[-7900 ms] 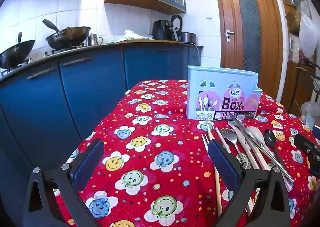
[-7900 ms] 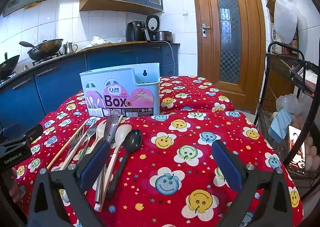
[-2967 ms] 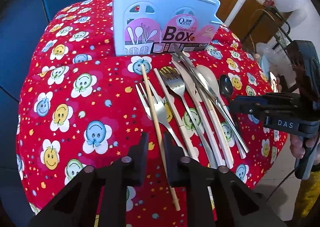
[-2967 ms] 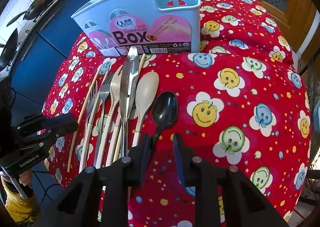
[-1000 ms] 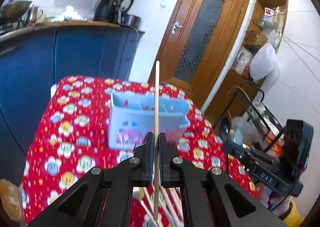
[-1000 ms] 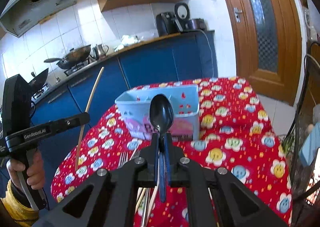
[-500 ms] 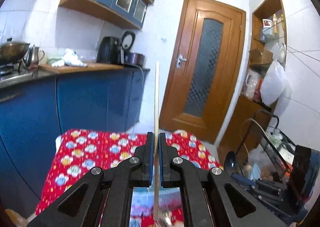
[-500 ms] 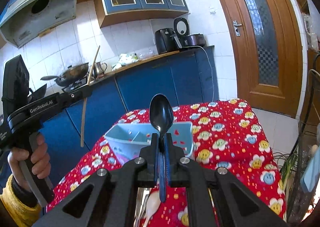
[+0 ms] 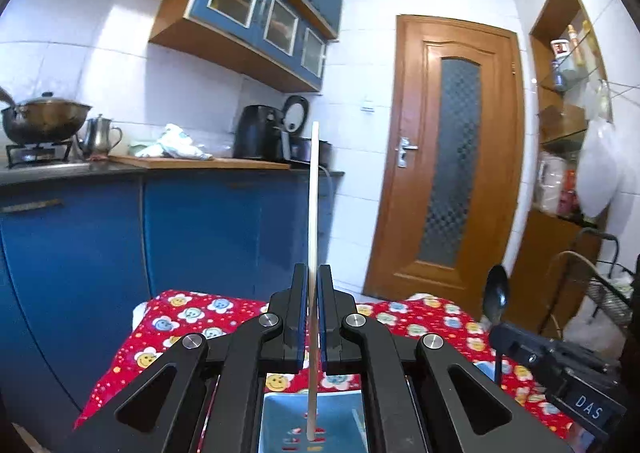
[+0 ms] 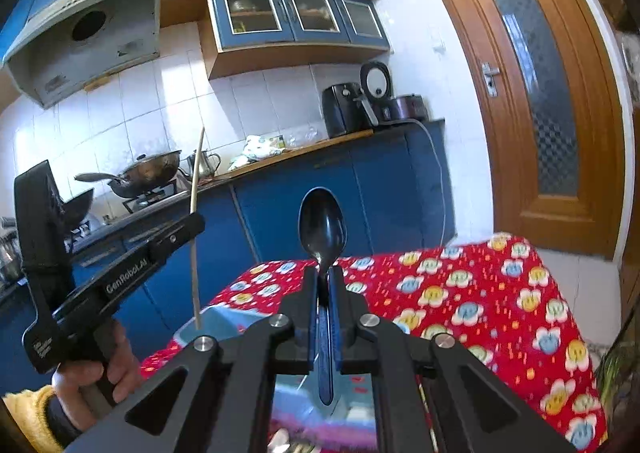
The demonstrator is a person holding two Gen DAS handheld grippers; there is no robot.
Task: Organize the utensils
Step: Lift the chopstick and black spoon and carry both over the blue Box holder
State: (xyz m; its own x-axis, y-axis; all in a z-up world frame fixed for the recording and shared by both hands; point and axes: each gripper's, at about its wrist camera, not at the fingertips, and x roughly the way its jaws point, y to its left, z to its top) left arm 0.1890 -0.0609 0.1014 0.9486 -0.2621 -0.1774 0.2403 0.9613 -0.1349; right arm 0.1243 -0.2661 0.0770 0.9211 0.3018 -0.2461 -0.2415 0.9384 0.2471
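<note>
Two utensils, flat on the tabletop [image 10: 500, 293] seconds ago, now stand upright above the blue box [image 9: 312, 425] — a chopstick [image 9: 313, 233] clamped in the left gripper [image 9: 313, 317], a black spoon [image 10: 322, 229] in the right gripper [image 10: 325, 317]. The chopstick's lower tip already dips into the box — lowering and release likely remain.

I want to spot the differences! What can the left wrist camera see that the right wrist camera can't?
Only the left wrist view shows the wall shelves right of the door and a wire rack. Only the right wrist view shows the range hood, the person's hand holding the left gripper, and two woks. Both show the chopstick, the black spoon, the blue box, the red tablecloth and the wooden door.
</note>
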